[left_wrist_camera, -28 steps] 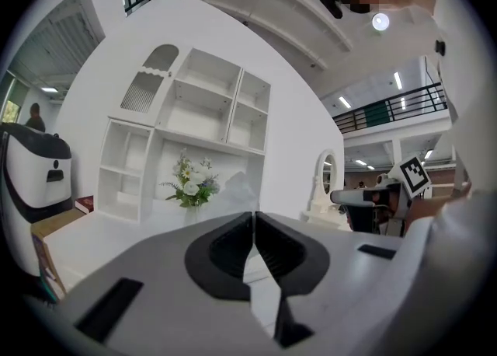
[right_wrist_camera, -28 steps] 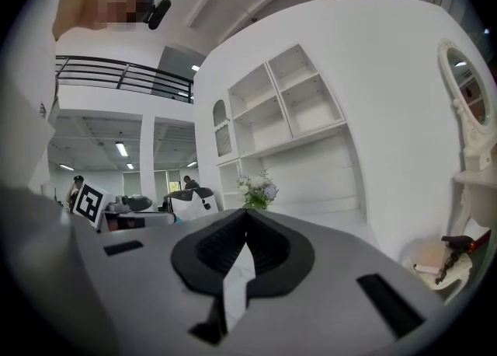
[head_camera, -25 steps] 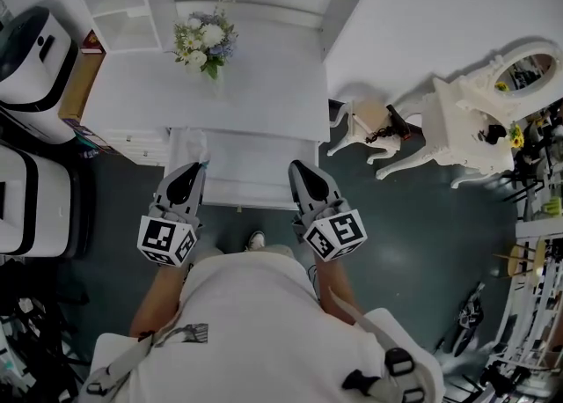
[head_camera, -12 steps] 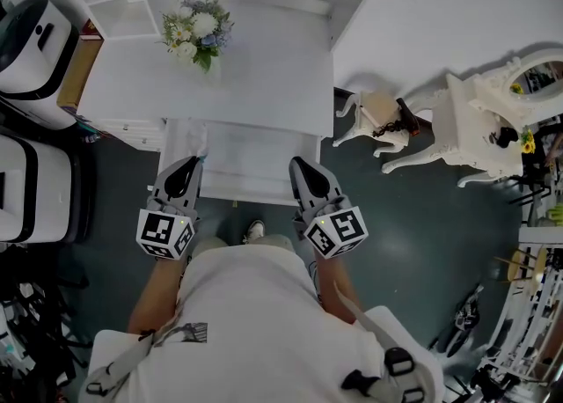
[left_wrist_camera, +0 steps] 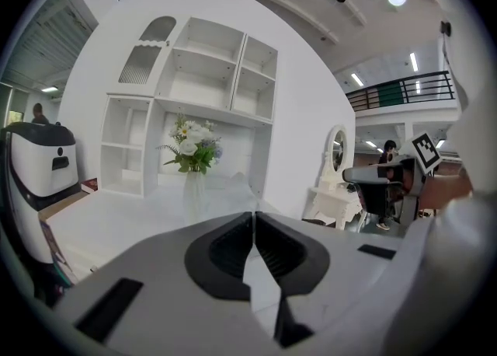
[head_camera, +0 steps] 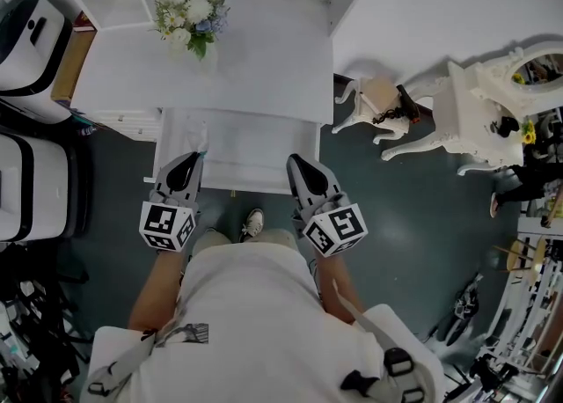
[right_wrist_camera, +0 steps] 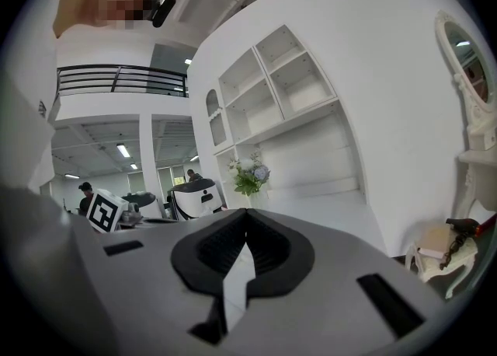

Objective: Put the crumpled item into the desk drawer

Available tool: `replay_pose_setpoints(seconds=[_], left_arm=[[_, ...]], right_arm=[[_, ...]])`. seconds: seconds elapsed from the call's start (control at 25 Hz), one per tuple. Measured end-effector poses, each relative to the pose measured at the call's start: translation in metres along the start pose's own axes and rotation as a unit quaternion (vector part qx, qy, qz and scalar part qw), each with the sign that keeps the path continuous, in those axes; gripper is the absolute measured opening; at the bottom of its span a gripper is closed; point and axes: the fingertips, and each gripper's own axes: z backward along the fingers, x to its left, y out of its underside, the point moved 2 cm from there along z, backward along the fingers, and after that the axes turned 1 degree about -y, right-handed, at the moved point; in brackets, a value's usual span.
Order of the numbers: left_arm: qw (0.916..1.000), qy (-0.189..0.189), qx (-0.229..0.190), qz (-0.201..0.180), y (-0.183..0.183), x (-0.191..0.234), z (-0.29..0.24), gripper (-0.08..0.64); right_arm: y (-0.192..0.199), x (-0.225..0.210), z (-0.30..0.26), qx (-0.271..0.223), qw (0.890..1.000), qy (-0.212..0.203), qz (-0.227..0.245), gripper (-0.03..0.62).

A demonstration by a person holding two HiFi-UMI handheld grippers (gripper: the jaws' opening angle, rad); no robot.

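The white desk (head_camera: 255,67) has its drawer (head_camera: 259,153) pulled out toward me. My left gripper (head_camera: 197,157) hangs over the drawer's left front corner. Its jaws are shut on a pale crumpled item (head_camera: 199,135) that sticks out past the tips over the drawer. In the left gripper view that gripper (left_wrist_camera: 253,214) shows closed jaws, with the crumpled item (left_wrist_camera: 231,185) just beyond them. My right gripper (head_camera: 294,162) is at the drawer's right front, shut and empty. The right gripper view shows this gripper (right_wrist_camera: 247,213) with its jaws meeting.
A vase of flowers (head_camera: 189,18) stands at the desk's back left, below white shelves (left_wrist_camera: 202,75). An ornate white stool (head_camera: 374,102) and dressing table (head_camera: 484,115) stand to the right. White machines (head_camera: 26,36) line the left. My shoe (head_camera: 253,223) is under the drawer front.
The head view has shifted a little, so the desk and flowers sit higher and further left. Both grippers keep their pose and have eased slightly back toward the drawer's front.
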Motion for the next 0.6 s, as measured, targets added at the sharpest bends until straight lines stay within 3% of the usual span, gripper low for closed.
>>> replay_pose_setpoints(seconds=[0.6], left_arm=[[0.9984,0.029,0.047,-0.016,0.036,-0.001,-0.015,0.025]], right_arm=[[0.008,0.012,0.027,0.013,0.999,0.033,0.002,0.011]])
